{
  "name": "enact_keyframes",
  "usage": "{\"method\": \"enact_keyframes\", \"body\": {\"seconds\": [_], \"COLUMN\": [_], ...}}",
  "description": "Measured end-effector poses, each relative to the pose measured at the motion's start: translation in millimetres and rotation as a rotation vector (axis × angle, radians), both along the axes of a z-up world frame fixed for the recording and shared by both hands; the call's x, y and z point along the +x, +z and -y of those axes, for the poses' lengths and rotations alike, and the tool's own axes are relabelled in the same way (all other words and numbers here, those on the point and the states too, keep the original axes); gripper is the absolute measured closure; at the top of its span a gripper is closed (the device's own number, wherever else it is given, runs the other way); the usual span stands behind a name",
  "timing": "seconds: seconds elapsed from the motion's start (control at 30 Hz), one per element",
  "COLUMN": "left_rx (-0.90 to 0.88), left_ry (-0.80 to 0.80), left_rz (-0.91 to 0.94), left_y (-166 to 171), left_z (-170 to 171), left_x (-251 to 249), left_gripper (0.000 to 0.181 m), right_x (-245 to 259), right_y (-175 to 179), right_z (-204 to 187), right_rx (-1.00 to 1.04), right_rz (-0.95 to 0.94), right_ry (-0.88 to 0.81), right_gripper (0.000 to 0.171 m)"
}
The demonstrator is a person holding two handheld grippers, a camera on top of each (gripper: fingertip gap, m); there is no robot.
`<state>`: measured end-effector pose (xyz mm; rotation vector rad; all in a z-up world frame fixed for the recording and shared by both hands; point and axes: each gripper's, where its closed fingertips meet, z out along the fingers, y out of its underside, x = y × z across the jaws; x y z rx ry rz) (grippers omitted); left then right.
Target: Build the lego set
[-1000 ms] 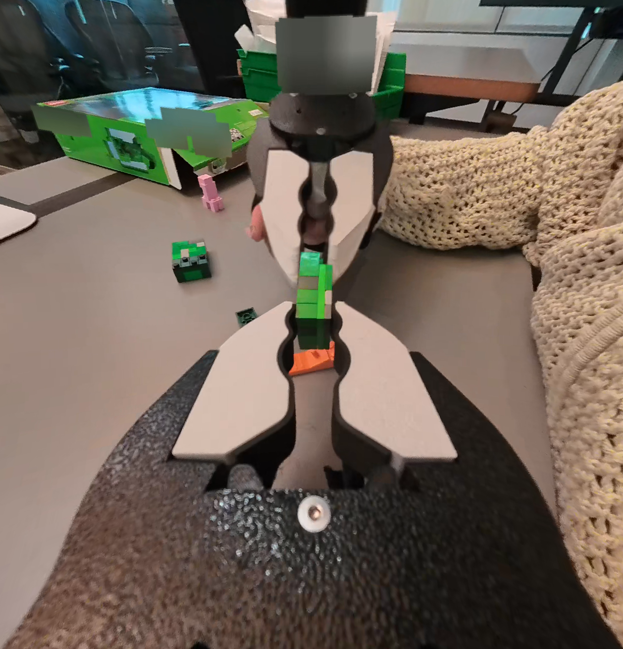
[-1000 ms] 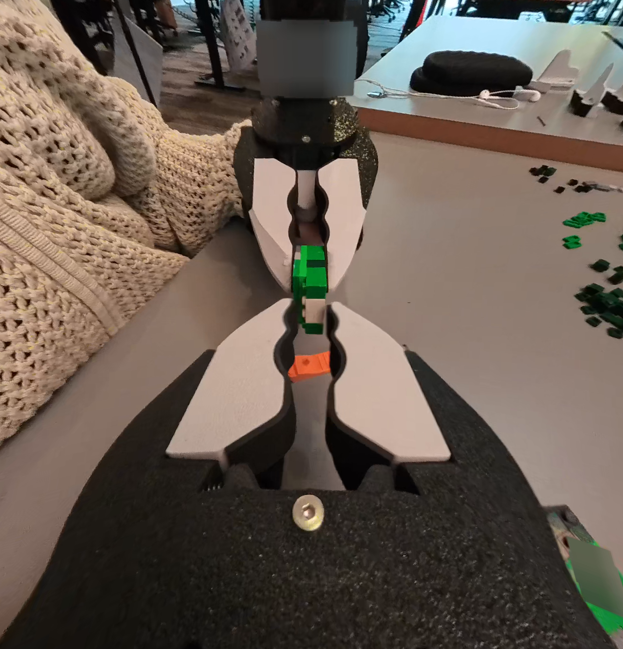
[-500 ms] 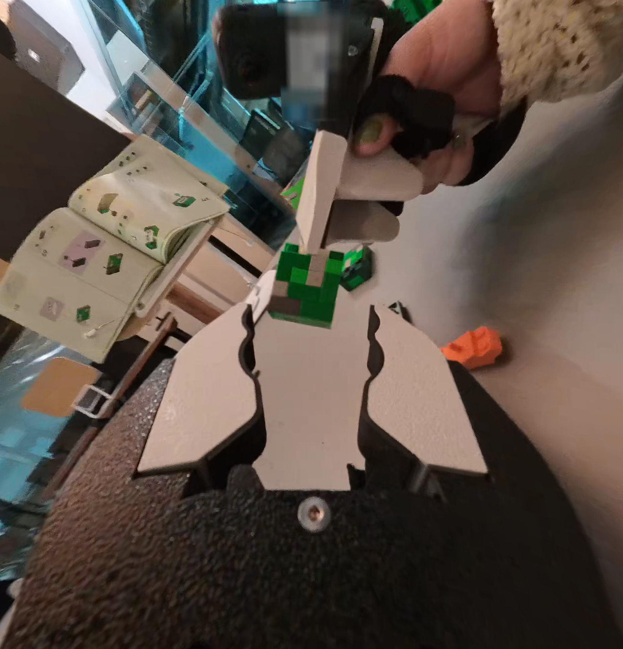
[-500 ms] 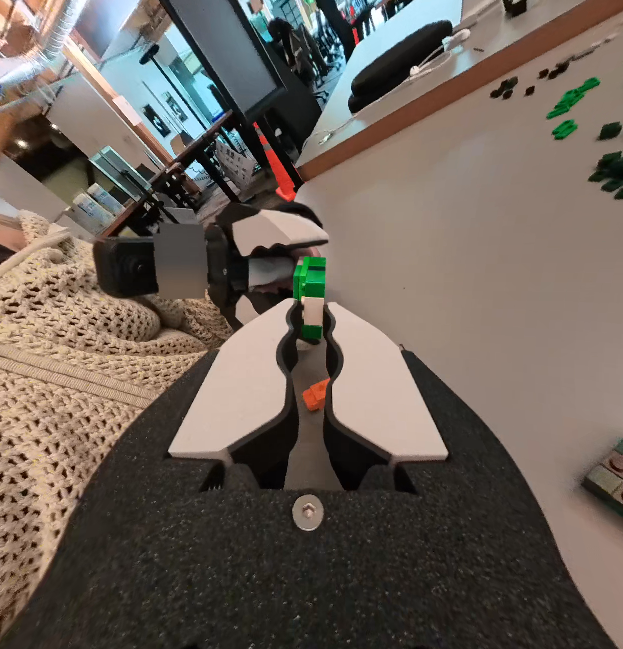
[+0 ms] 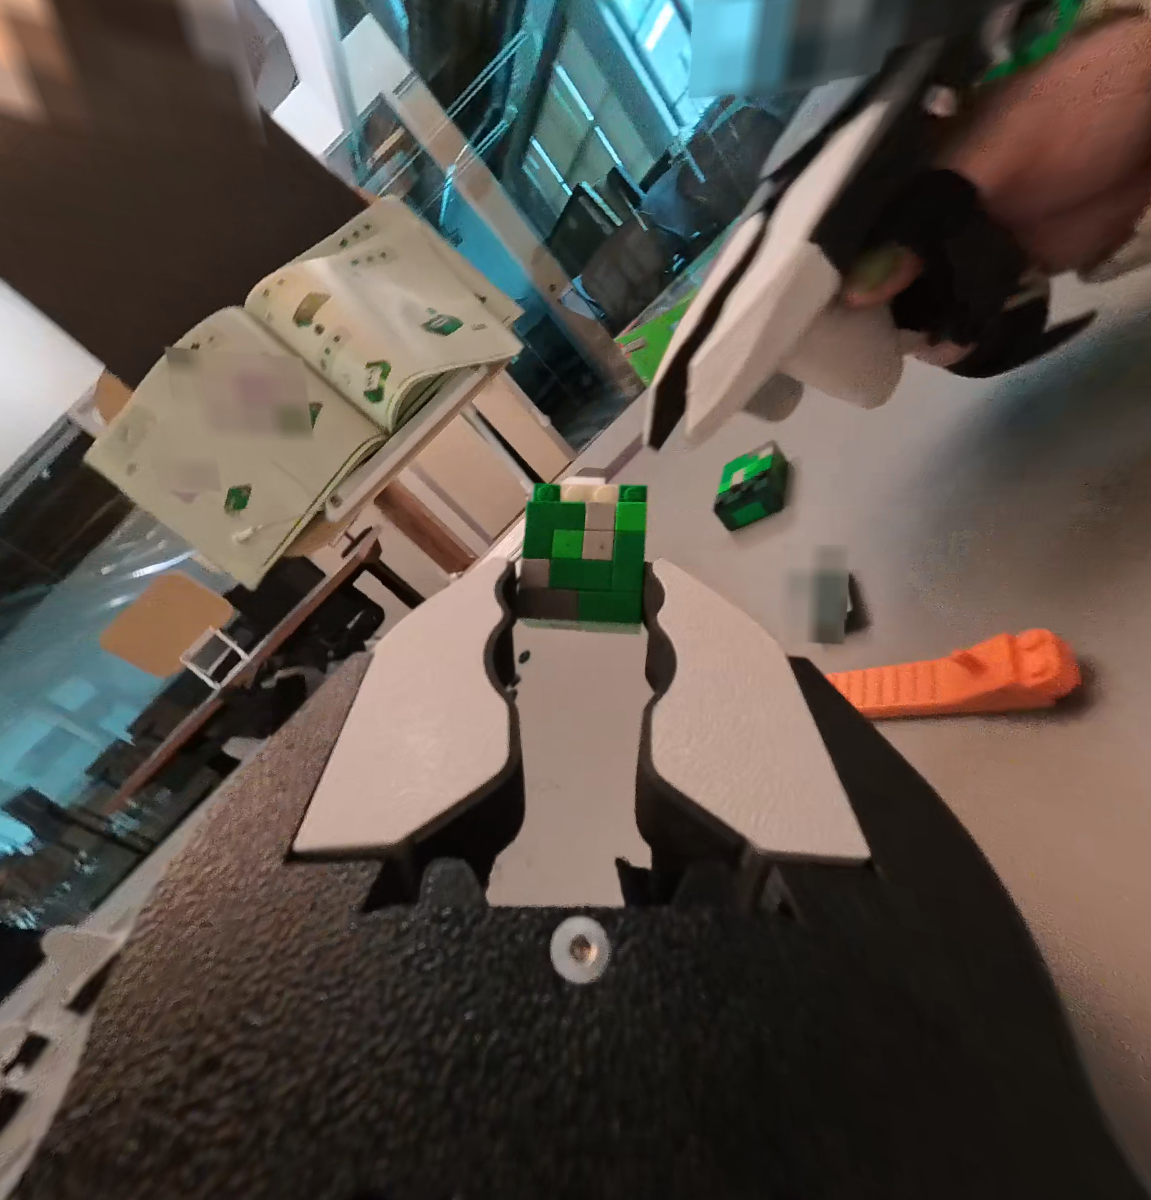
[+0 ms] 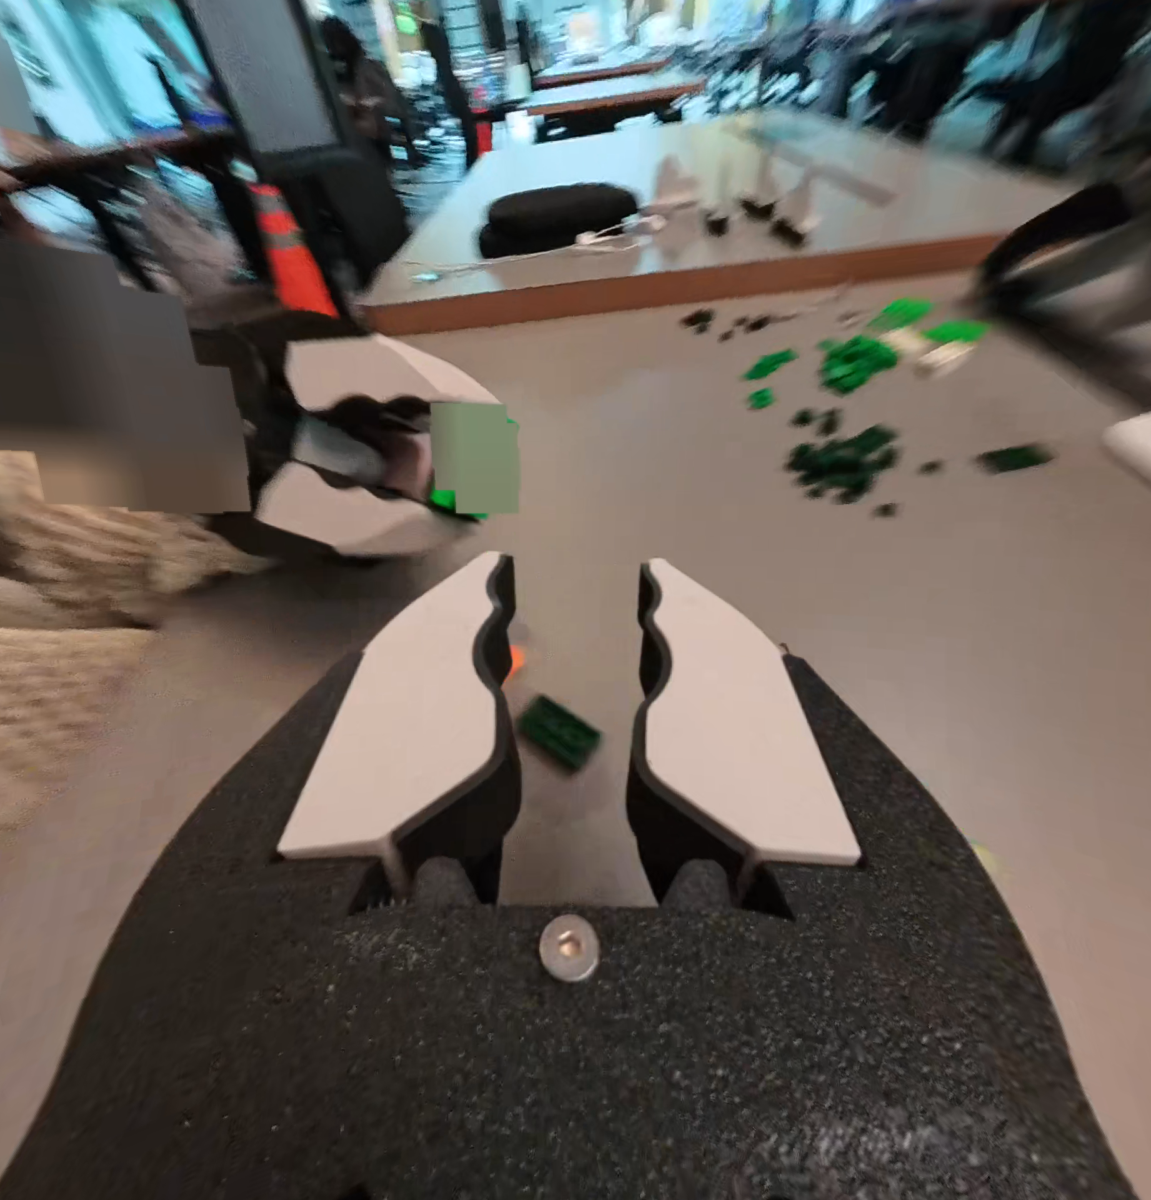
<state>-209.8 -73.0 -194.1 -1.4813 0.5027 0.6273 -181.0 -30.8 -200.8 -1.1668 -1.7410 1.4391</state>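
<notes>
Green-grey brick block (image 5: 582, 562), seemingly upright.

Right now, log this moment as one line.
left gripper: shut on green brick block | right gripper: open, empty | dark green plate: on table | orange brick remover: on table

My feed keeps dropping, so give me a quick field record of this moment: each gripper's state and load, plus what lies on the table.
left gripper: shut on the green brick assembly, held off the table
right gripper: open, empty
under right gripper: dark green plate lying on the grey table
loose parts: pile of green pieces, blurred
also on table: orange brick separator, small green cube build
background: open instruction booklet
</notes>
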Motion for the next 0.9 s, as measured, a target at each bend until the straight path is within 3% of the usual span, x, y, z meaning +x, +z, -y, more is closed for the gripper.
{"method": "enact_keyframes", "body": {"seconds": [0.13,0.33,0.57,0.8,0.9], "left_rx": [0.029,0.055,0.022,0.02,0.024], "left_ry": [0.037,0.073,0.023,-0.029,-0.049], "left_rz": [0.143,0.179,0.132,0.106,0.124], "left_y": [3,6,0,0,1], "left_z": [1,3,-1,0,1], "left_x": [-23,-34,-23,-12,-11], "left_gripper": [0.144,0.144,0.144,0.144,0.144], "right_x": [1,5,3,1,5], "right_y": [0,7,10,2,-9], "right_z": [-26,-31,-32,-23,-7], "right_rx": [0.278,0.371,0.323,0.398,0.395], "right_rz": [-0.209,-0.356,-0.37,-0.343,-0.274], "right_ry": [-0.198,-0.272,-0.259,-0.22,-0.083], "right_gripper": [0.137,0.141,0.142,0.143,0.146]}}
